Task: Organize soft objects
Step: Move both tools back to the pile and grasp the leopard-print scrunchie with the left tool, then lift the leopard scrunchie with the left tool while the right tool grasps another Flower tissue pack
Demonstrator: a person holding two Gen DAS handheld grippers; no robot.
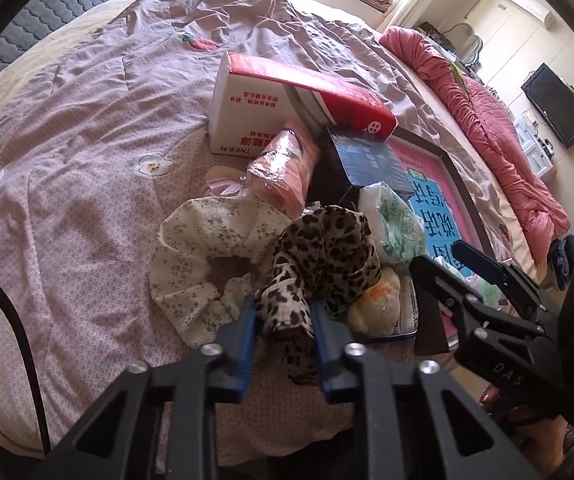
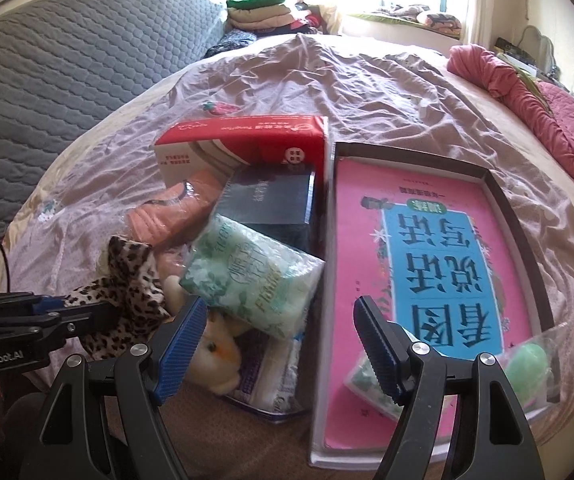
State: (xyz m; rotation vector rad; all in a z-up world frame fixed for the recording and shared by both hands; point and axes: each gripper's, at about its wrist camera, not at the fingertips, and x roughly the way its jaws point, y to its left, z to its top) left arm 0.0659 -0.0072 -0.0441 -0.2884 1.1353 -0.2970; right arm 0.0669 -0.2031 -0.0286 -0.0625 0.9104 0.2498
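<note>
— Two grippers are working over the bed point(image 1: 67, 128), and on the left a cream floral scrunchie point(image 1: 203, 256) is lying flat on the mauve sheet, touching the leopard-print cloth point(image 1: 323, 256).

— And the left gripper point(image 1: 283, 336)?

— Its blue fingers point(image 1: 247, 332) are pinching the lower end of the leopard-print cloth between them; the fabric is bunching up above the grip and leaning against the pile. In the right wrist view the same cloth point(image 2: 127, 292) is showing at the left gripper's point(image 2: 57, 306) tip.

— What is sitting behind it?

— A red-and-white box point(image 1: 283, 100) is lying tilted on the sheet, with a pink wrapped roll point(image 1: 283, 168) just in front of it and a dark box point(image 1: 363, 160) beside that. A green-printed tissue pack point(image 2: 251, 276) is leaning on the dark box point(image 2: 275, 200), and a cream plush toy point(image 2: 219, 352) is tucked under the pack, on top of a flat clear packet point(image 2: 275, 388).

— Further right?

— The right gripper point(image 2: 281, 344) is hovering with its jaws spread wide, pinching nothing, one finger over the plush toy and the other over the tray's point(image 2: 527, 216) near end. That dark-rimmed tray is holding a pink and blue book point(image 2: 427, 240), with a small green-printed packet point(image 2: 367, 380) and a clear bag with a green round thing point(image 2: 527, 364) lying on it. A pink quilt point(image 2: 547, 120) is bunching along the far right edge.
</note>
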